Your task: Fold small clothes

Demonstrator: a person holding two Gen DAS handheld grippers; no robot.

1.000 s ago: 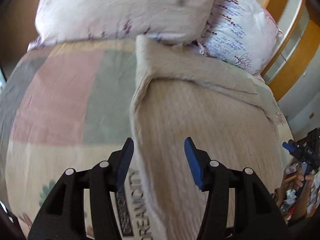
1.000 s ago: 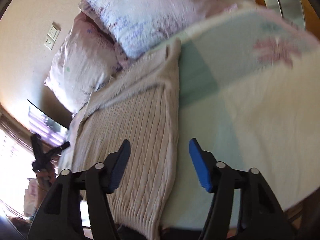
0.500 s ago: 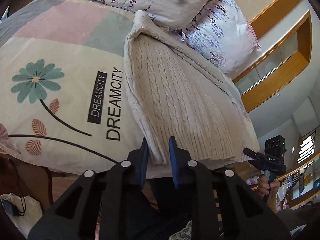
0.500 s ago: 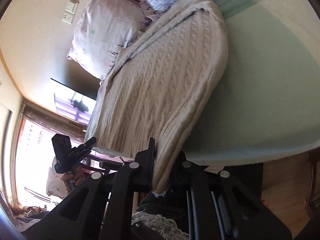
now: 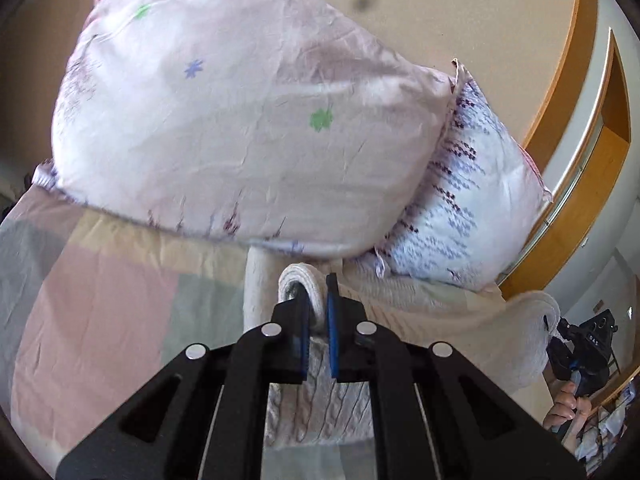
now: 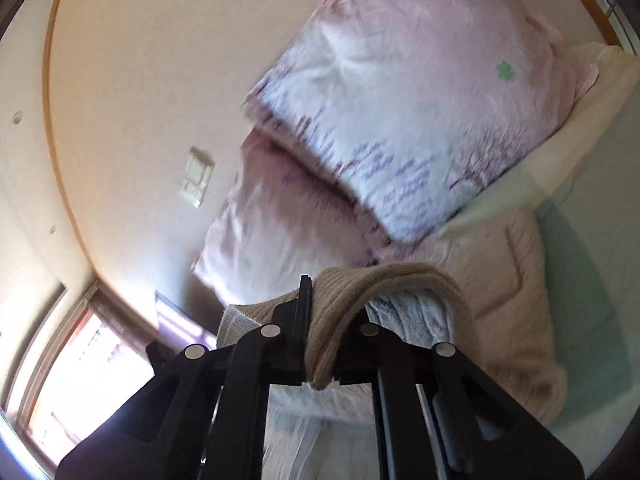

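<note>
The left claw [image 5: 318, 308] is clenched on a rolled edge of the cream sweater [image 5: 420, 320], lifted over the bed [image 5: 100, 300] just short of two pillows — one pink [image 5: 240, 120], one white with purple print [image 5: 472, 208]. Only this view shows the right claw [image 5: 576, 356] in the person's hand [image 5: 564, 404]. From the right wrist, the right claw [image 6: 320, 328] grips another sweater [image 6: 516, 280] edge — a wall switch [image 6: 196, 182] and window [image 6: 72, 360] show there.
</note>
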